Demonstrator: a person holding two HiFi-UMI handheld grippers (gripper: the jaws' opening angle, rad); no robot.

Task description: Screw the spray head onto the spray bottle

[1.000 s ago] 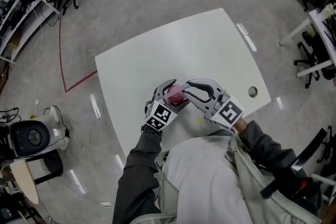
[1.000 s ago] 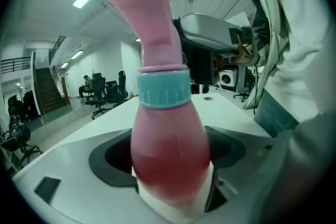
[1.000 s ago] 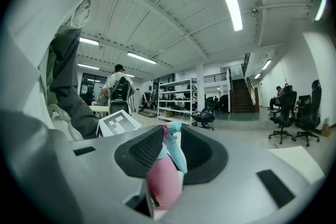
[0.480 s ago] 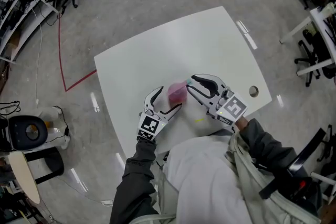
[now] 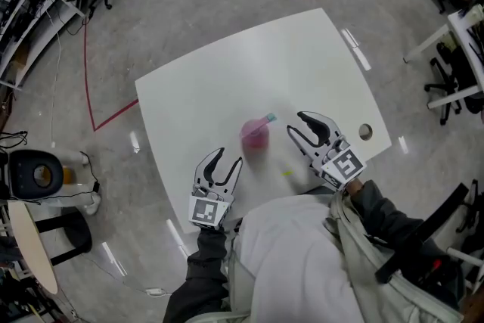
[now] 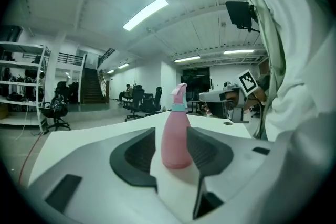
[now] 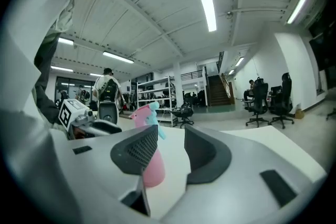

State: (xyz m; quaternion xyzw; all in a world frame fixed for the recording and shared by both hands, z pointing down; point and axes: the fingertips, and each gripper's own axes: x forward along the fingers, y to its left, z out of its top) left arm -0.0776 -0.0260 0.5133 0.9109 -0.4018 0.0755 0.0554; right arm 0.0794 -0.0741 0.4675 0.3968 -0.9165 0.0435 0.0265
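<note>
A pink spray bottle (image 5: pixel 255 136) stands upright on the white table (image 5: pixel 227 79).

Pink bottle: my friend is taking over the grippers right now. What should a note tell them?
Left gripper: empty and clear of the bottle. Its jaws have just been closing partway, on nothing.
Right gripper: empty, beside the bottle, not touching it. Its jaws have just been opening.
Bottle: upright on the table, between the two grippers.
Done: the spray head sits on the bottle's neck.
Left to do: probably nothing. How tight the head is cannot be seen, so a check twist may help.
</note>
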